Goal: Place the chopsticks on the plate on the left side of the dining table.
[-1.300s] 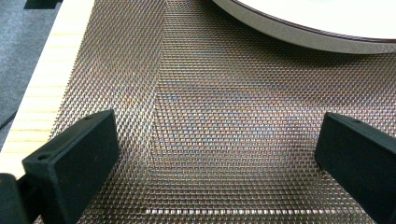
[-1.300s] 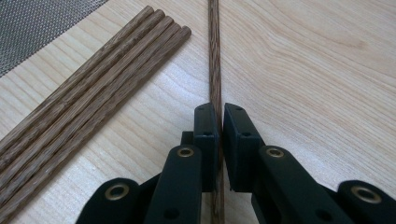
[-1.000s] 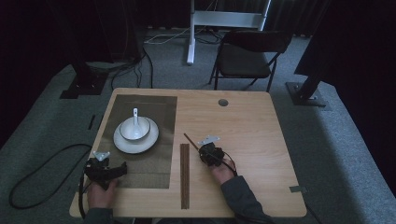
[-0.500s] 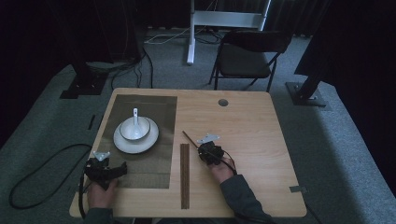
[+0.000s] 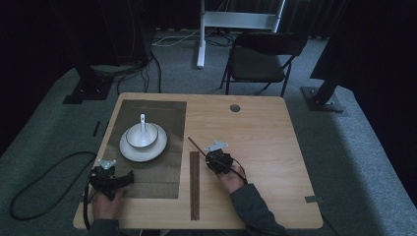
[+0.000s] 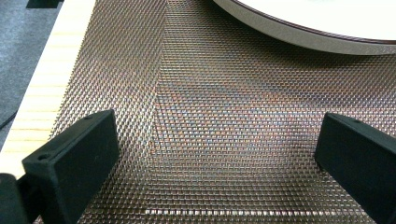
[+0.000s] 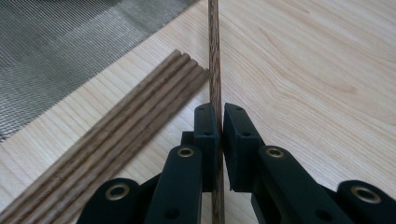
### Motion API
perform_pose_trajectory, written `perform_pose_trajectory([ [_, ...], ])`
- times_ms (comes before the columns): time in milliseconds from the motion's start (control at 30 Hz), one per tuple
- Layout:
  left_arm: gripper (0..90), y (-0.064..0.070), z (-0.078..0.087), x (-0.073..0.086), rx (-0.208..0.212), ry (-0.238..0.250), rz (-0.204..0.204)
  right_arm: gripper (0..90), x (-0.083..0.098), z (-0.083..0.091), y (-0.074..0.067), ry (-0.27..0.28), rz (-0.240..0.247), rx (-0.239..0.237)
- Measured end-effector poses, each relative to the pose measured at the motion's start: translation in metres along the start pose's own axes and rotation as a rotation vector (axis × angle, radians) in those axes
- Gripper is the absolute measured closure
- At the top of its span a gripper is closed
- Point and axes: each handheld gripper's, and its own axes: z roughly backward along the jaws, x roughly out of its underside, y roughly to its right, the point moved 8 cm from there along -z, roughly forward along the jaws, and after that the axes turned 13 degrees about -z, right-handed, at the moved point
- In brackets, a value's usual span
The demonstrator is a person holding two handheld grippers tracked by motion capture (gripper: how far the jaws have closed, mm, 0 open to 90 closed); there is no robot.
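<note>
Fingers of the right gripper tight around one chopstick, its length straight ahead.

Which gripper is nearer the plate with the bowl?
Left. The left gripper sits on the woven mat just below the plate, jaws open. The right gripper is off to the plate's right, past the row of chopsticks, shut on one chopstick.

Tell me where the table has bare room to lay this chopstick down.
Most open: bare wood right of the right gripper holding the chopstick, out to the table edge. Also the strip between the mat and the round hole. Crowded: the plate with bowl, the chopstick row, the left gripper.
</note>
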Motion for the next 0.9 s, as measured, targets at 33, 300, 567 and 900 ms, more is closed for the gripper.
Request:
perform_pose_trajectory([
  [33, 0.2, 0.0, 0.0, 0.0, 0.0, 0.0, 0.0, 84.4, 0.0, 0.0, 0.0, 0.0, 0.0, 0.0],
  [300, 0.2, 0.0, 0.0, 0.0, 0.0, 0.0, 0.0, 84.4, -0.007, 0.007, -0.01, 0.022, 0.026, -0.015],
  [567, 0.2, 0.0, 0.0, 0.0, 0.0, 0.0, 0.0, 84.4, -0.011, 0.011, -0.02, 0.033, 0.046, -0.03],
  [900, 0.2, 0.0, 0.0, 0.0, 0.0, 0.0, 0.0, 84.4, -0.014, 0.013, -0.027, 0.042, 0.072, -0.046],
])
